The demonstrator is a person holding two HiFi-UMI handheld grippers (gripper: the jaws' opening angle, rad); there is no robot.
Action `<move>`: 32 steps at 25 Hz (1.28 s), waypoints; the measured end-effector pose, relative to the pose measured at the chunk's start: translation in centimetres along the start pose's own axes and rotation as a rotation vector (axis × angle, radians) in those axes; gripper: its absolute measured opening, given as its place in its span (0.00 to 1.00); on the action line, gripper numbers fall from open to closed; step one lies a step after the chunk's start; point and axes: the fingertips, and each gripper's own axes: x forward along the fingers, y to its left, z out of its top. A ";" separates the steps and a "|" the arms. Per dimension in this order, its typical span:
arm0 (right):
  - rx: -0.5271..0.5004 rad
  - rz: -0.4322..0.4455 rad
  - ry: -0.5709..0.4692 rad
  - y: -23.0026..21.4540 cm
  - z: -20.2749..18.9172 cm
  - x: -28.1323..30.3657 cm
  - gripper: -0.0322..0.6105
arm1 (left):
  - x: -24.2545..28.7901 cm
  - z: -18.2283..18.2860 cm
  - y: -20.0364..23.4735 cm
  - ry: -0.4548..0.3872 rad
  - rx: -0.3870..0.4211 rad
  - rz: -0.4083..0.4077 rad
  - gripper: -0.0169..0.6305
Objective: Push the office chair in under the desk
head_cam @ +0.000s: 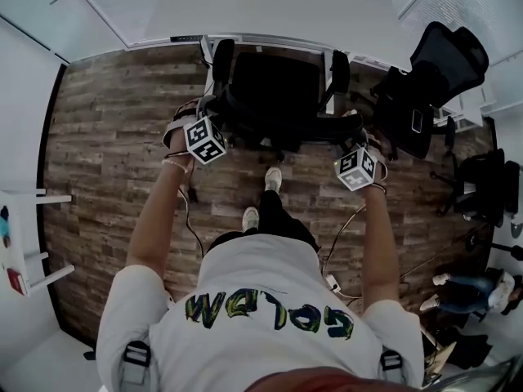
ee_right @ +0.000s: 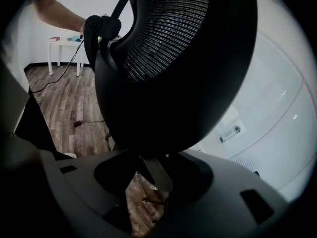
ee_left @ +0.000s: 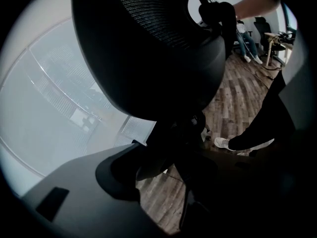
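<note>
Now my left gripper and right gripper each clamp the office chair backrest, facing the desk.

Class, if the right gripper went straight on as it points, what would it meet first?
The office chair's mesh backrest: it fills the view of the right gripper and seems already at its jaws.

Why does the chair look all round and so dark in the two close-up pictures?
Right gripper view: the wide lens bulges the black mesh office chair into a ball. Left gripper view: the same bulge, and the bright pale wall behind leaves the chair nearly all shadow. Head view: brown wooden floorboards curve near the edges.
</note>
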 end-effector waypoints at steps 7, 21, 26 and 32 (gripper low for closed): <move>-0.004 0.000 -0.012 -3.9 0.8 3.5 0.35 | 3.6 1.3 3.8 0.007 -0.008 0.010 0.36; -0.019 0.021 -0.029 -11.7 1.7 10.4 0.34 | 10.7 4.1 10.3 0.033 -0.024 0.004 0.36; -0.026 0.025 -0.038 -14.2 2.0 12.4 0.34 | 12.7 5.1 12.3 0.039 -0.027 0.010 0.36; -0.033 0.021 -0.047 -16.6 2.2 14.6 0.35 | 14.7 6.0 14.3 0.035 -0.035 0.018 0.36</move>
